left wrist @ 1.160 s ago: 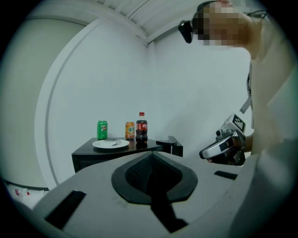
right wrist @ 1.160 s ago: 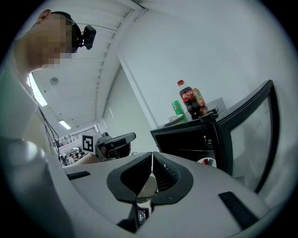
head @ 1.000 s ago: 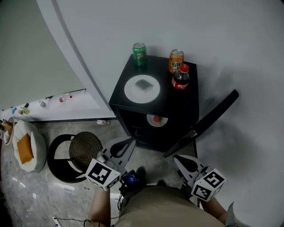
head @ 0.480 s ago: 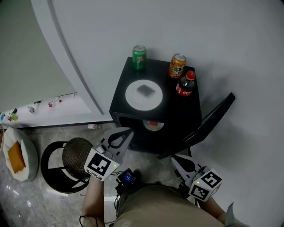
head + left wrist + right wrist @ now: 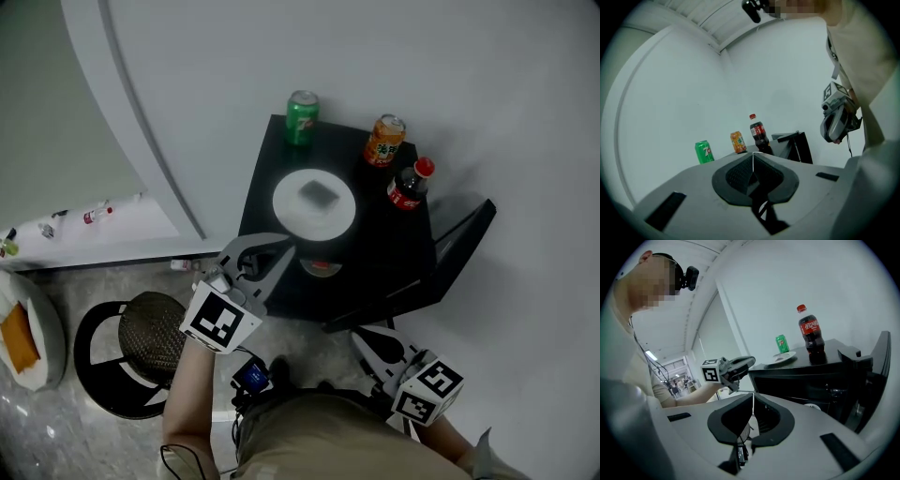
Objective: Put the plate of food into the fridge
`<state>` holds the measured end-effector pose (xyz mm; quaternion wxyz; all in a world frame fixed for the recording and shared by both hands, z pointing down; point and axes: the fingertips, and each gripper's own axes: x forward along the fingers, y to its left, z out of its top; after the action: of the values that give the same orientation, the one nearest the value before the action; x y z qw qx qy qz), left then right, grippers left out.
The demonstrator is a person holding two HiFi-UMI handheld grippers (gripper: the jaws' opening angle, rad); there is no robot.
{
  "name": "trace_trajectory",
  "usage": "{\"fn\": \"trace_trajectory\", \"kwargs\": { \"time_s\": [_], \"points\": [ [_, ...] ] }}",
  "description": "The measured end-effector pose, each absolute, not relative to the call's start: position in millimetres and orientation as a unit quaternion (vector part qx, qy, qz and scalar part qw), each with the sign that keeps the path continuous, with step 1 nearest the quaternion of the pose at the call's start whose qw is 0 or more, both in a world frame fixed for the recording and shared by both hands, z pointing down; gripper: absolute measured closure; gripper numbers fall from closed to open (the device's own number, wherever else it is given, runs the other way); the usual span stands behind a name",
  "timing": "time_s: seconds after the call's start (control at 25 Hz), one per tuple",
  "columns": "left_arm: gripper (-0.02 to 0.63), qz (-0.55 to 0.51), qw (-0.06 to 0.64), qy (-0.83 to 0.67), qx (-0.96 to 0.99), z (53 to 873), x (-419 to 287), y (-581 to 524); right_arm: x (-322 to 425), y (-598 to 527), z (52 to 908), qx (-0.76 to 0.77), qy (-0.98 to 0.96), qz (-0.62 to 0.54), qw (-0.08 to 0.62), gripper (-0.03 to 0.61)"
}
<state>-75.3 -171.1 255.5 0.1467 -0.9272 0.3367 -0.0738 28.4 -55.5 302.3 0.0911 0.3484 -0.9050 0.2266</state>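
Left gripper (image 5: pixel 284 247) and right gripper (image 5: pixel 363 337), both closed and empty, hover before the plate (image 5: pixel 314 202) by the fridge (image 5: pixel 269 173) top's front edge; the door (image 5: pixel 450 246) stands open for loading.

My left tool (image 5: pixel 278 247) points forward and roughly level, and its jaws are pressed together with nothing between them. The left cube (image 5: pixel 220 319) faces up toward the head camera, rolled a little to one side. My left forearm (image 5: pixel 187 398) is bare and reaches well out from my torso (image 5: pixel 328 436). My right tool (image 5: pixel 364 337) sits lower and closer to my body, tipped somewhat downward. Its jaws are also together and empty. The right cube (image 5: pixel 427 389) rides just behind them, near my side. The two tools are well apart, with the left ahead of the right.
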Motion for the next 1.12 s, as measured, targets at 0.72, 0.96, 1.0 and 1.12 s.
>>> {"fn": "trace_trajectory", "kwargs": {
  "time_s": [0.72,0.96,1.0,1.12],
  "points": [
    [0.371,-0.301,0.229,0.234,-0.896,286,-58,-177,33,-74,304,0.352,-0.903,0.236,0.068,0.557],
    [0.367,-0.336,0.224,0.212,-0.89,293,-41,-187,46,-88,302,0.328,-0.911,0.243,0.063,0.557],
    [0.365,-0.341,0.221,0.208,-0.889,293,-41,-188,47,-91,302,0.323,-0.912,0.244,0.063,0.557],
    [0.364,-0.366,0.212,0.196,-0.885,299,-41,-188,48,-94,305,0.308,-0.916,0.25,0.064,0.557]
  ]
}}
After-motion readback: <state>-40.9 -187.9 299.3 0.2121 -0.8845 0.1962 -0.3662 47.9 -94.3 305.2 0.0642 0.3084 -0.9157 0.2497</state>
